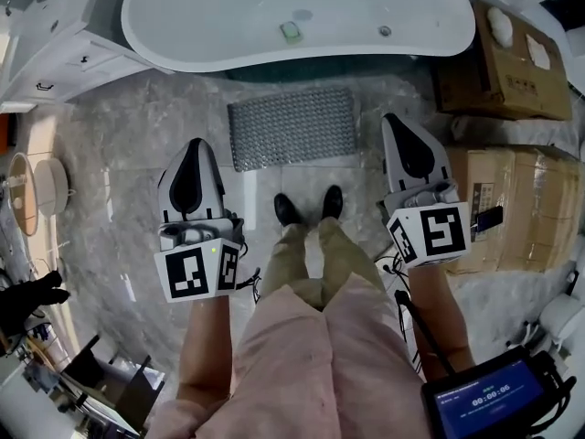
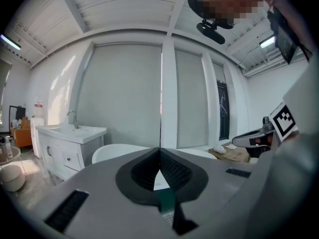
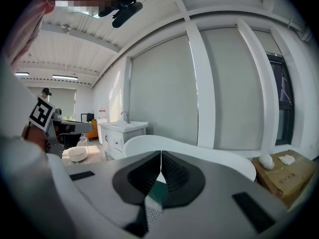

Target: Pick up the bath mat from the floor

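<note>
A grey studded bath mat (image 1: 292, 126) lies flat on the marble floor just in front of the white bathtub (image 1: 210, 26). My left gripper (image 1: 195, 144) hangs left of the mat, shut and empty. To the mat's right, my right gripper (image 1: 396, 122) is also shut with nothing in it. Both are held above the floor, apart from the mat. In the left gripper view the jaws (image 2: 160, 150) meet in a line, with the tub (image 2: 114, 153) beyond. In the right gripper view the jaws (image 3: 161, 156) are likewise closed, and a sliver of the mat (image 3: 152, 213) shows below them.
My black shoes (image 1: 309, 207) stand just behind the mat. Cardboard boxes (image 1: 512, 199) are stacked at the right. A white vanity (image 1: 55, 44) is at the left, with a round stool (image 1: 50, 186) by it. A tablet (image 1: 489, 401) hangs at lower right.
</note>
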Motion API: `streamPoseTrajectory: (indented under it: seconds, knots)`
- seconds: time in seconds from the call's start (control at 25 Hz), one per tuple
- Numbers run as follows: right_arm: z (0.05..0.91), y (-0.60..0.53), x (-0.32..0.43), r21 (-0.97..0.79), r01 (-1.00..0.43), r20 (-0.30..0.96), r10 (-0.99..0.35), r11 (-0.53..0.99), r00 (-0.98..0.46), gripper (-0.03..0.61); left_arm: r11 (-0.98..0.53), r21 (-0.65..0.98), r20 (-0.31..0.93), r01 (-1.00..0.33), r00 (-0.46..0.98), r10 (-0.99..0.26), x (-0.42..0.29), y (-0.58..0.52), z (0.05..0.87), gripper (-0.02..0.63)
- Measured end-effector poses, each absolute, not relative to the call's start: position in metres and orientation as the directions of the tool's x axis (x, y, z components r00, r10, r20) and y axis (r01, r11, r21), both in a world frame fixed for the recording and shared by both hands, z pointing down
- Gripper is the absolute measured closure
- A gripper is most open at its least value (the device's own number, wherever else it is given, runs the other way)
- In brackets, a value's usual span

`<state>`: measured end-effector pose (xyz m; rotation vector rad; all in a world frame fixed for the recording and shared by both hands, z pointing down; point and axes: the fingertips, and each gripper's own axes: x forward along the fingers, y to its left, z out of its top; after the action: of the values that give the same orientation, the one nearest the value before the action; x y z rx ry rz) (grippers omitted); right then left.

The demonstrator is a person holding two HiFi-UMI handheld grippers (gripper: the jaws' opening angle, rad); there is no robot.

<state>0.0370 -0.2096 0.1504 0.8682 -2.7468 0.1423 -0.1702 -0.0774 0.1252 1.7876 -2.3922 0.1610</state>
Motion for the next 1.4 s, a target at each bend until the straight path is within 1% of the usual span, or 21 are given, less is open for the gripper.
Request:
streamPoseTrajectory:
  seconds: [0.36,0.52,0.68,1.0,1.2,1.4]
  knots:
    - [0.284,-0.186,0.066,-0.092,-0.608,0.444,-0.514,0.789,-0.734,0.561,0.305,0.024,0.379,-0.952,-0.274,-0.884,-0.160,-0.043,0.252,0.589]
    - [0.320,-0.181,0.077,-0.103,-0.624,0.495,-0.504,0.774,-0.707,0.561,0.318,0.035,0.446,-0.947,-0.270,-0.853,-0.160,-0.028,0.290,0.589]
    - [0.325,-0.187,0.080,-0.094,-0.624,0.502,-0.504,0.776,-0.703,0.561,0.328,0.019,0.456,-0.945,-0.284,-0.843,-0.166,-0.026,0.296,0.589]
    - [0.325,-0.209,0.074,-0.074,-0.640,0.500,-0.526,0.765,-0.688,0.561,0.335,-0.002,0.434,-0.942,-0.303,-0.849,-0.189,-0.039,0.288,0.589]
    - [0.345,-0.207,0.066,-0.082,-0.635,0.512,-0.514,0.768,-0.688,0.561,0.350,0.001,0.426,-0.937,-0.316,-0.848,-0.206,-0.041,0.302,0.589]
    - [0.370,-0.205,0.070,-0.081,-0.637,0.523,-0.511,0.767,-0.682,0.561,0.340,0.008,0.431,-0.940,-0.304,-0.850,-0.205,-0.039,0.327,0.589]
